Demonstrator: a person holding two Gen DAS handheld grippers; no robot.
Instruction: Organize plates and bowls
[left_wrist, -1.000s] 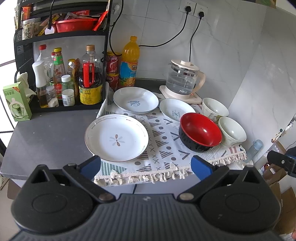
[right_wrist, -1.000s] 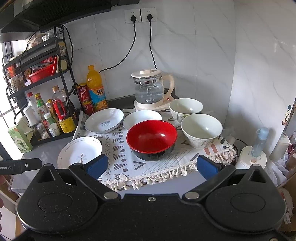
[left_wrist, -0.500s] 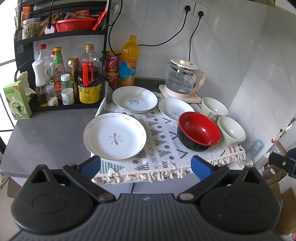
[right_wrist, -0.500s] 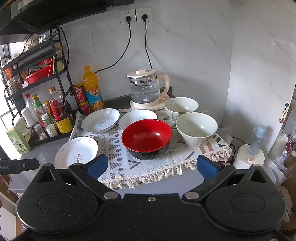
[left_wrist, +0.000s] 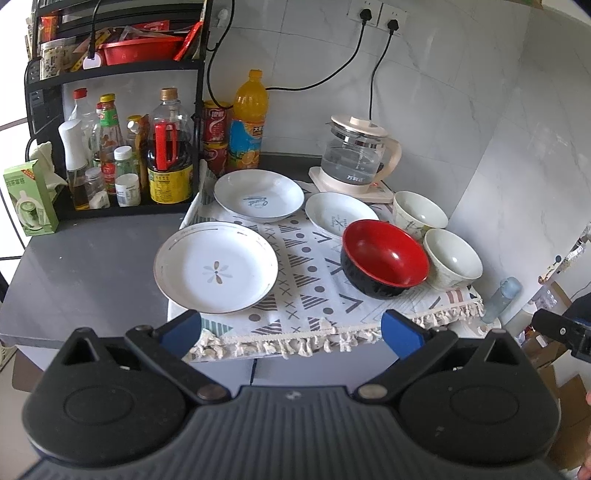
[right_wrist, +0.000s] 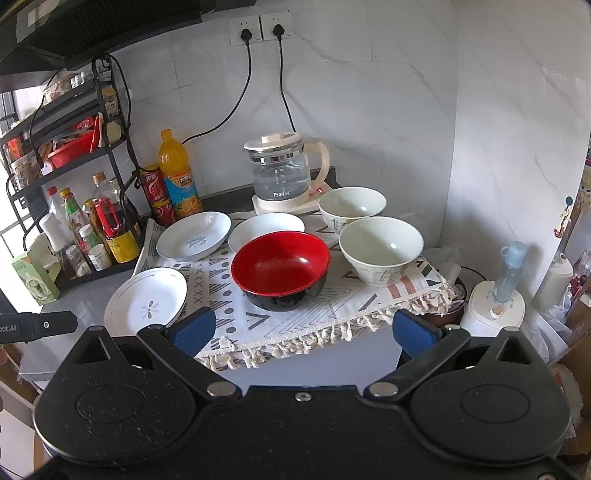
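On a patterned cloth (left_wrist: 317, 295) lie a flower-marked white plate (left_wrist: 216, 271), a deeper white plate with blue script (left_wrist: 258, 199), a small white dish (left_wrist: 341, 219), a red-and-black bowl (left_wrist: 384, 258) and two white bowls (left_wrist: 452, 264) (left_wrist: 419, 214). In the right wrist view the red bowl (right_wrist: 280, 267) is central, with the white bowls (right_wrist: 380, 249) (right_wrist: 352, 206) to its right and the plates (right_wrist: 146, 301) (right_wrist: 194, 240) to its left. My left gripper (left_wrist: 291, 330) and my right gripper (right_wrist: 304, 326) are open and empty, held short of the counter's front edge.
A glass kettle (left_wrist: 354, 158) stands at the back. An orange soda bottle (left_wrist: 247, 118), red cans (left_wrist: 216, 125) and a black rack of sauce bottles (left_wrist: 122, 162) fill the back left. A green box (left_wrist: 29, 203) sits on the grey counter (left_wrist: 92, 266). A wall closes the right side.
Both grippers have drawn back slightly from the counter, so the dishes look smaller and farther. Nothing on the cloth has moved. Both stay open.
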